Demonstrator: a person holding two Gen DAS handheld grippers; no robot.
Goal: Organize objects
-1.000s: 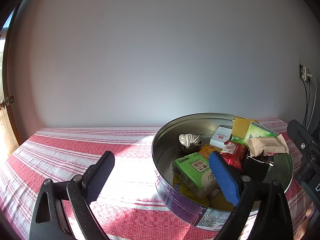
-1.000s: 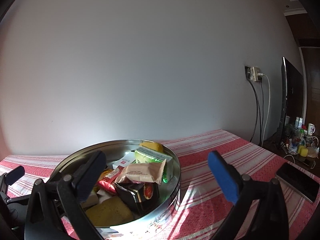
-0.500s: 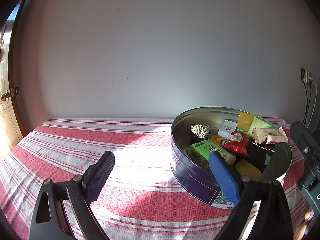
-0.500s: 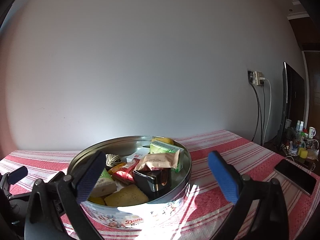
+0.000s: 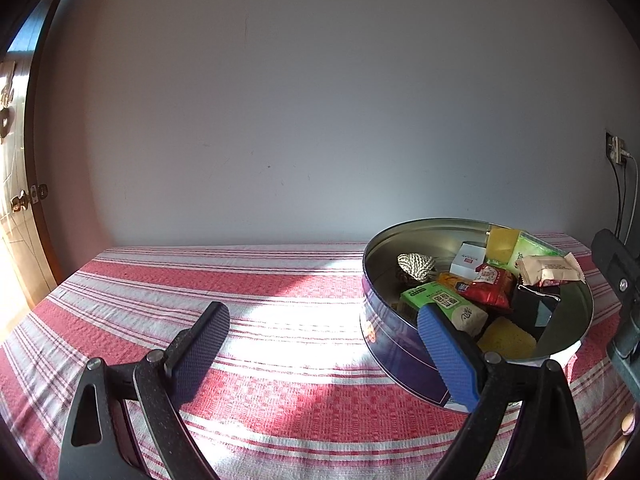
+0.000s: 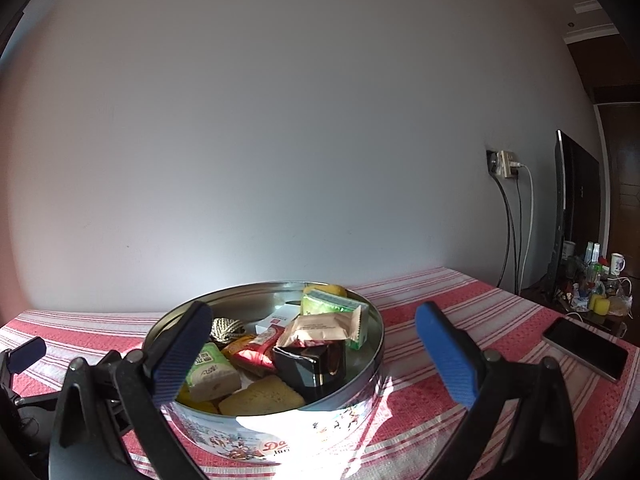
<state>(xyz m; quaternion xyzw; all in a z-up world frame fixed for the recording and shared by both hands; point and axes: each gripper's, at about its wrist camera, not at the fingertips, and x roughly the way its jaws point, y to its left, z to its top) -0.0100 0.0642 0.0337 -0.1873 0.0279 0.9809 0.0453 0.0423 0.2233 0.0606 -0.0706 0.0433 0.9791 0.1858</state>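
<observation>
A round metal cookie tin [image 5: 404, 354] [image 6: 320, 424] stands on the red and white striped tablecloth [image 5: 260, 320]. It holds several things: a green packet [image 5: 444, 302] [image 6: 210, 368], a red snack bag [image 5: 490, 286] [image 6: 256, 350], a beige wrapper [image 5: 550, 270] [image 6: 320, 330], a rope ball [image 5: 416, 266] [image 6: 228, 328], a black box [image 6: 312, 364] and a yellow sponge [image 5: 506, 338] [image 6: 262, 398]. My left gripper [image 5: 324, 344] is open and empty, left of the tin. My right gripper [image 6: 314, 344] is open and empty, in front of the tin.
A dark phone [image 6: 586, 348] lies on the cloth at the right. A wall socket with cables [image 6: 504, 166] and a dark screen [image 6: 576, 204] are at the right, with bottles and a mug [image 6: 600, 276] on a side surface. A plain wall stands behind the table.
Both grippers have drawn back from the tin and stayed open. The tin now sits farther away and shows its painted side.
</observation>
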